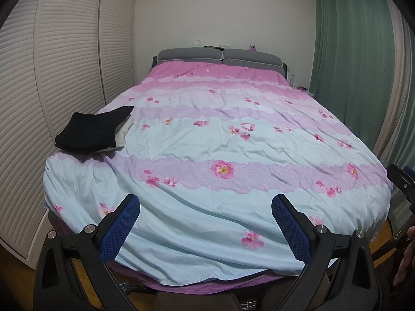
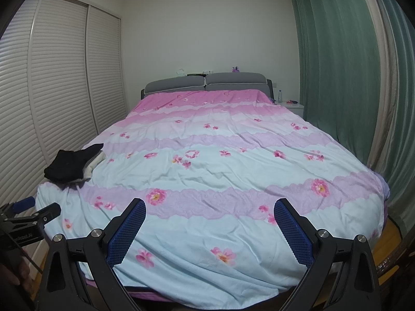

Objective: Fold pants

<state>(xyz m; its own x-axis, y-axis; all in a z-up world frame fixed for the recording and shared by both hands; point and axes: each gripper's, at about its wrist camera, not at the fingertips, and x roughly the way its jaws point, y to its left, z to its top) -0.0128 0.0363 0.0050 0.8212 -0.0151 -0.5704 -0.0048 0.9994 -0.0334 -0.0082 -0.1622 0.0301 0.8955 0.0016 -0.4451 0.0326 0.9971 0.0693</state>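
The black pants (image 1: 89, 131) lie as a compact folded bundle on the bed's left edge, toward the foot corner, stacked over a pale folded garment (image 1: 124, 134) whose edge peeps out on their right. Judged from that tidy pile, the folding looks finished, or a fresh pair has not yet been brought; no loose pants show anywhere on the floral duvet (image 1: 220, 134). Both tools hang off the foot of the bed, well apart from the pile: the left claw (image 1: 206, 229) spread and empty, the right claw (image 2: 210, 230) likewise spread, pinching nothing.
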